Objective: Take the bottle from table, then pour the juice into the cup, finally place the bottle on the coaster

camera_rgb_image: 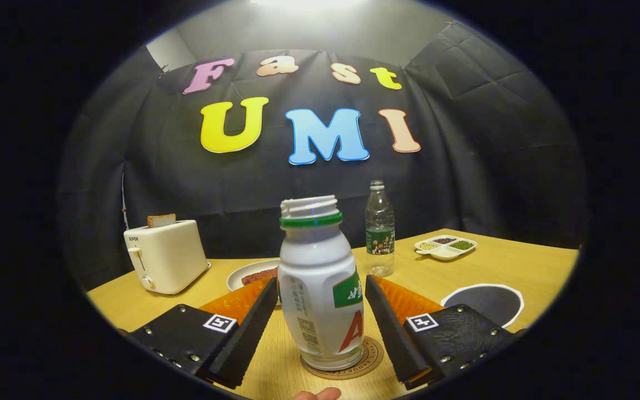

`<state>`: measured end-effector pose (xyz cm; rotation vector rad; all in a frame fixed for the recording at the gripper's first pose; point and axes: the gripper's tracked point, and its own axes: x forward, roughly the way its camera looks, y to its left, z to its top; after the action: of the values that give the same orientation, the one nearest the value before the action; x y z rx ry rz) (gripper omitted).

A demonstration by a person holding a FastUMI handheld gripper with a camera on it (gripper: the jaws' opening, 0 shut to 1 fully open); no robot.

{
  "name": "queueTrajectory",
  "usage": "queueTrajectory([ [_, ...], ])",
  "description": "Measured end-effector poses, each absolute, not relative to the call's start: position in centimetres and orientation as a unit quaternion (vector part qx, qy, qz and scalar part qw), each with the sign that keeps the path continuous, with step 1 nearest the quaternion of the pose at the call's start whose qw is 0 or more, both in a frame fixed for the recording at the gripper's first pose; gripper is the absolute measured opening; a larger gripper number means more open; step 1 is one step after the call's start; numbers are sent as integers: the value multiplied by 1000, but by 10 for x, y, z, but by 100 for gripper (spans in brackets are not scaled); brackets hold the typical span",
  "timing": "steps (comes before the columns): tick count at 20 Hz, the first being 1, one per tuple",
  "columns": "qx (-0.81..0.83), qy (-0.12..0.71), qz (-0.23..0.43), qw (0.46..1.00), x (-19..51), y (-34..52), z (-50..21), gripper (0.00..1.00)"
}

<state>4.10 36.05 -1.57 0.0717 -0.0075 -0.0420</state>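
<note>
Gripper view: the bottle (320,283) stands upright on the coaster (343,361), capless. My gripper (320,328) is open, its fingers (248,328) either side of the bottle, apart from it. Beyond the bottle stand a toaster (165,255) and a water bottle (379,228)

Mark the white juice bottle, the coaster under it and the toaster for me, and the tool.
white juice bottle (320,289): gripper view, on its body.
coaster (373,355): gripper view, on its exposed rim.
toaster (167,255): gripper view, on its front side.
tool (320,339): gripper view, open, between its fingertips flanking the bottle.
</note>
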Motion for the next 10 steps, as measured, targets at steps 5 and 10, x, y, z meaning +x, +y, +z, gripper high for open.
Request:
queueTrajectory([
  [5,47,-53,3,998,31,369,38,96],
  [10,38,-85,17,996,12,371,101,96],
])
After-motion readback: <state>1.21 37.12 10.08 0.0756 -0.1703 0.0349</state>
